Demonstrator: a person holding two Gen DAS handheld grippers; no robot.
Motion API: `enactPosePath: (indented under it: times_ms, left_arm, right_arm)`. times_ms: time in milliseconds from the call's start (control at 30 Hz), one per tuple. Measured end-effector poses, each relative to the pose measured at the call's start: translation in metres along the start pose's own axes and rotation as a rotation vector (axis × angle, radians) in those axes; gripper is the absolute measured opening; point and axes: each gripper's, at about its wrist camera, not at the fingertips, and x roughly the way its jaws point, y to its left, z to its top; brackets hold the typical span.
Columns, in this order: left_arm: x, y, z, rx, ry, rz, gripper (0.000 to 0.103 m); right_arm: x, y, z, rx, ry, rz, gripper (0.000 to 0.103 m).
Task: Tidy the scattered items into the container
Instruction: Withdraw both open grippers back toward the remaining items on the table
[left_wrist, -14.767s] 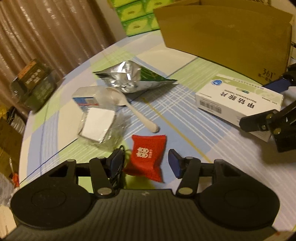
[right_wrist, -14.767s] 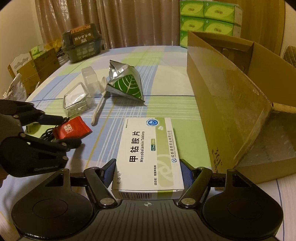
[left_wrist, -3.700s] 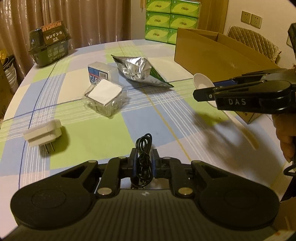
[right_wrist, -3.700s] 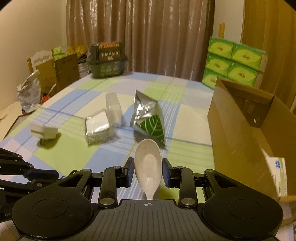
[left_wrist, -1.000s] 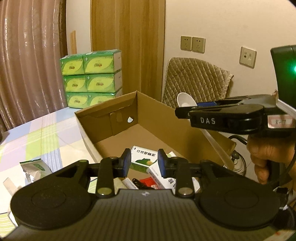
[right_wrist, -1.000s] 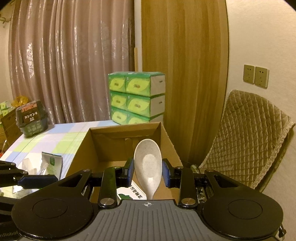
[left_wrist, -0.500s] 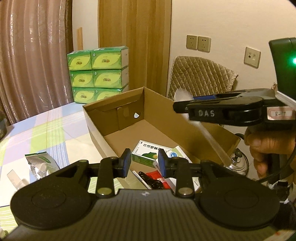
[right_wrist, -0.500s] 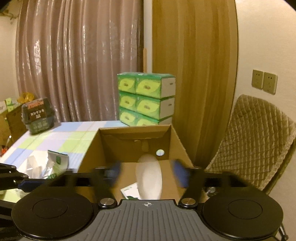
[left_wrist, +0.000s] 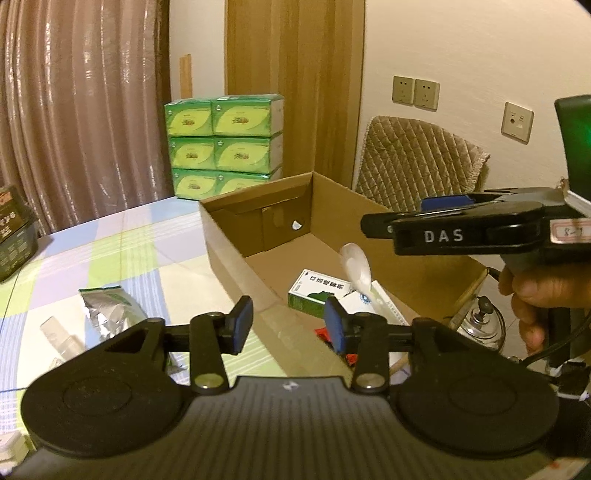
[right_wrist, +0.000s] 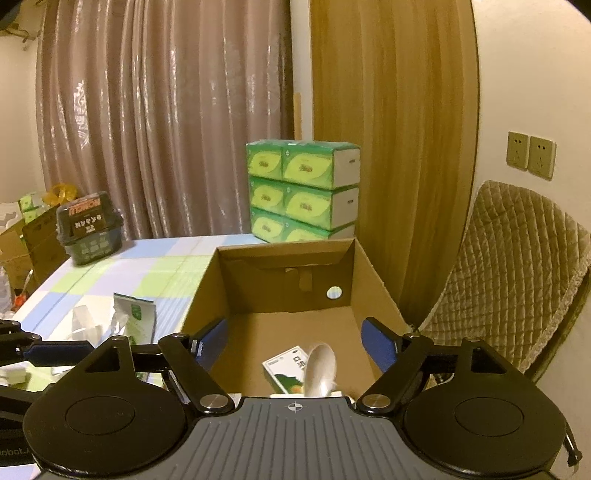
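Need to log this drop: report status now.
Right gripper open, just been opening, nothing between its fingers. Spoon loose inside the box. Left gripper open, empty. Nothing in the way.

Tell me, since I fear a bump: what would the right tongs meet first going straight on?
Probably the cardboard box: its floor or far wall, past the dropped white spoon. Depth is unclear.

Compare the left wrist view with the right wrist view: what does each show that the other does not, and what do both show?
Only the left wrist view shows the person's hand holding the right gripper from the side, and a red packet in the cardboard box. Only the right wrist view shows the dark basket at the table's far end whole. Both show the white spoon in the box on a green and white carton, the foil pouch on the table and the stacked tissue packs.
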Motion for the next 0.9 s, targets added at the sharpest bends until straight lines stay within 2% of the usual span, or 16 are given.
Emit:
enactPosePath:
  times_ms: [100,167,367,567,900]
  left_arm:
    - [-0.01,0.004,-0.005,-0.014,0.0,0.011,0.049]
    - [-0.018,0.007,-0.01,-0.025,0.004,0.018,0.065]
    - [-0.044,0.018,-0.023,-0.055,0.003,0.028,0.089]
    - [-0.073,0.035,-0.039,-0.087,0.007,0.068,0.099]
    - [-0.118,0.07,-0.072,-0.166,0.029,0.148,0.102]
  right_arm:
    - [-0.009,0.006,-0.001,0.0,-0.005,0.002,0.08]
    - [-0.015,0.011,-0.003,0.003,-0.004,0.006,0.081]
    - [-0.04,0.033,-0.017,0.016,0.01,0.032,0.083]
    - [-0.06,0.058,-0.031,0.014,0.018,0.059,0.084]
    - [-0.075,0.101,-0.042,-0.018,0.035,0.116,0.091]
